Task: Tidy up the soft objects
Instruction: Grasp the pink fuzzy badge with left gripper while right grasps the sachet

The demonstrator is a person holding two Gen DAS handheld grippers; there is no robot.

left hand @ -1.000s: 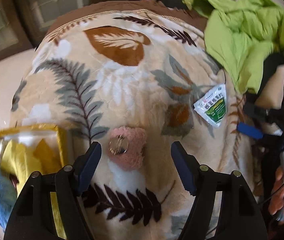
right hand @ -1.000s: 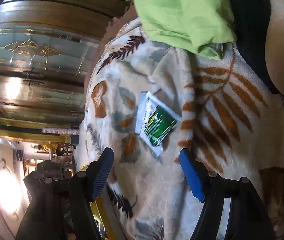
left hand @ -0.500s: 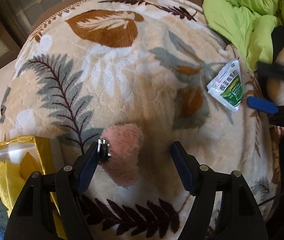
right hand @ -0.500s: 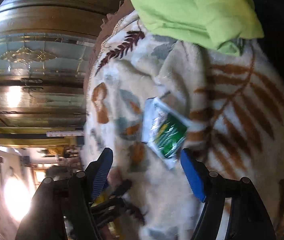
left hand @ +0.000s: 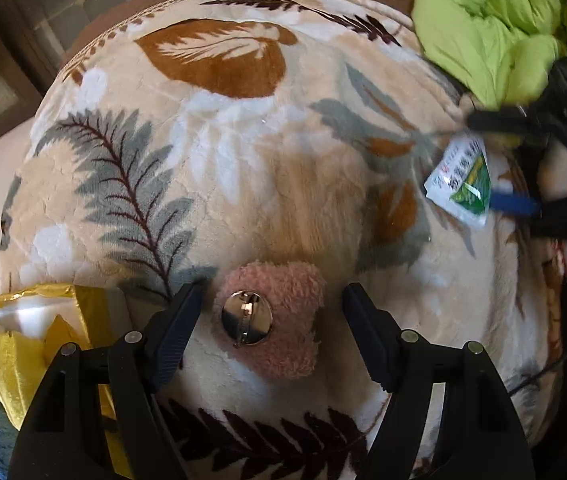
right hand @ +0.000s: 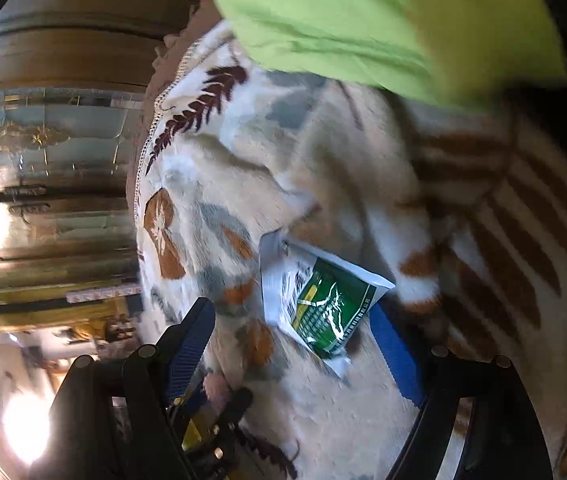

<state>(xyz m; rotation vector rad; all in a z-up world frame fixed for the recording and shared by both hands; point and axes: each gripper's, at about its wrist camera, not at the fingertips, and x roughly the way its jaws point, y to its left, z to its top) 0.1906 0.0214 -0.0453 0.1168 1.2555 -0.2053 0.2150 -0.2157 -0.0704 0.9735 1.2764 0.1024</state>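
So the left gripper sits wide open around the pink plush brooch, just needs closing, while the open right gripper lines up on the sachet.

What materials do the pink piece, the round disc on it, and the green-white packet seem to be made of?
Pink piece: fluffy plush or fleece, matte; its surface is curly and fuzzy.
Disc: probably polished metal; it mirrors light, and a pin-like bar crosses it.
Packet: glossy plastic or foil film, likely; it shows bright glare, a flat sealed edge and printed text.
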